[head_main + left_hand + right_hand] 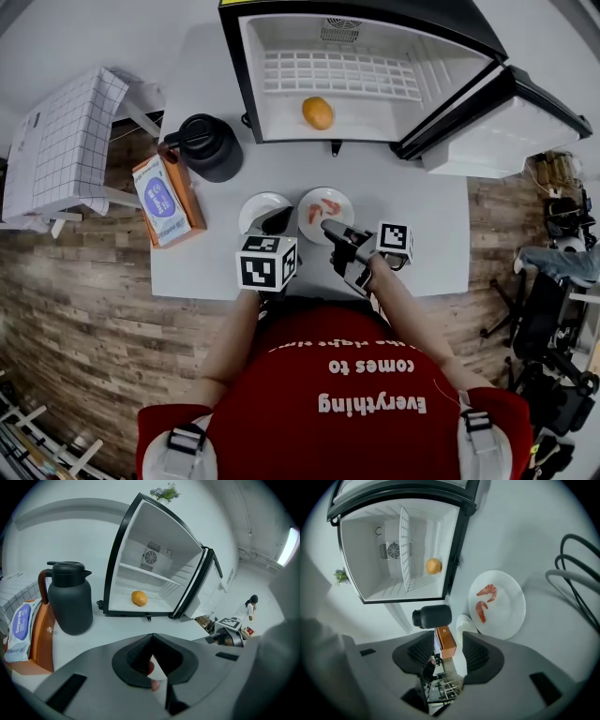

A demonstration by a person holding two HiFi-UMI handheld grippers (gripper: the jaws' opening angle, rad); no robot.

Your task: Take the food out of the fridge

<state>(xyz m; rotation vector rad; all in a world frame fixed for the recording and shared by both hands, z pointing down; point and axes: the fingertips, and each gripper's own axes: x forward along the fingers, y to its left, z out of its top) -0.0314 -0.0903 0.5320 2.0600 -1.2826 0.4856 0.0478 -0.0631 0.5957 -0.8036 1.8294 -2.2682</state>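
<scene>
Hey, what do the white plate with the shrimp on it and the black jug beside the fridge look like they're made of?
The plate is probably glazed ceramic, though melamine is possible: it is plain white and smooth, with a soft sheen. The jug is likely matte plastic or coated metal: its black surface is even and dull, with no glare.

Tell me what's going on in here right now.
A person works two handheld grippers at a white table facing an open mini fridge. Two shrimp lie on a plate; an orange fruit is still inside the fridge. The right gripper hangs open and empty by that plate, and the left gripper is shut, its tip at a second plate.
</scene>
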